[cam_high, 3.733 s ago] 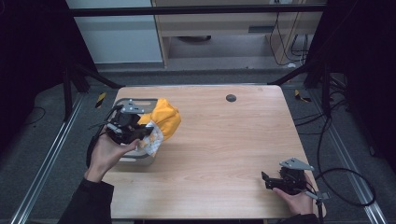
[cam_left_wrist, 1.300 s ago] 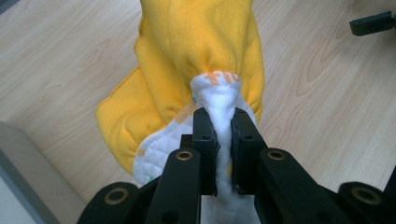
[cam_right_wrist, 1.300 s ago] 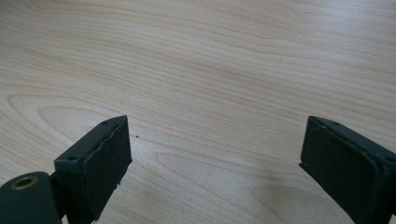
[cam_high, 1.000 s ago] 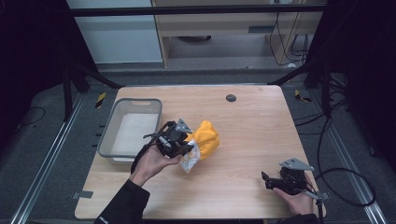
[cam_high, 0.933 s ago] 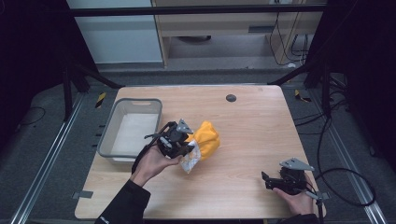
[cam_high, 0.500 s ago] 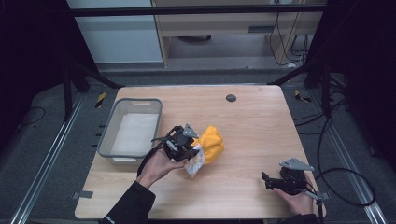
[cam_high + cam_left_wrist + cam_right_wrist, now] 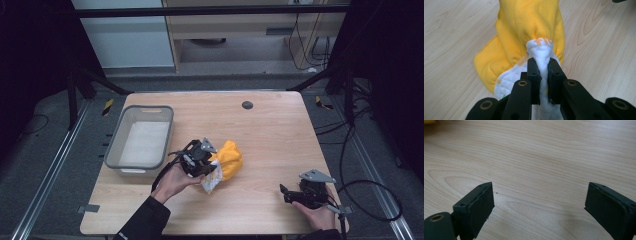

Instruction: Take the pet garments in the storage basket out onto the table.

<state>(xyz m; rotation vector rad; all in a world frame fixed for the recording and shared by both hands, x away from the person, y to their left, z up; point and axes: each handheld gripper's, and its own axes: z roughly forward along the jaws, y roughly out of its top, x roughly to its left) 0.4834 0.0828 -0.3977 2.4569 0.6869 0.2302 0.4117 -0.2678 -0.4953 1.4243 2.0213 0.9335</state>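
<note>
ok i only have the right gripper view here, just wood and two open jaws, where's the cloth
Observer: In the high view the yellow cloth lies mid-table, to the left of your right gripper.
Operator: is the other gripper on it
Observer: Yes. The left gripper is shut on a white quilted fold of the cloth, seen in the left gripper view.
Operator: anything else on the table
Observer: A grey bin sits near the table's left edge, apart from the cloth.
</note>
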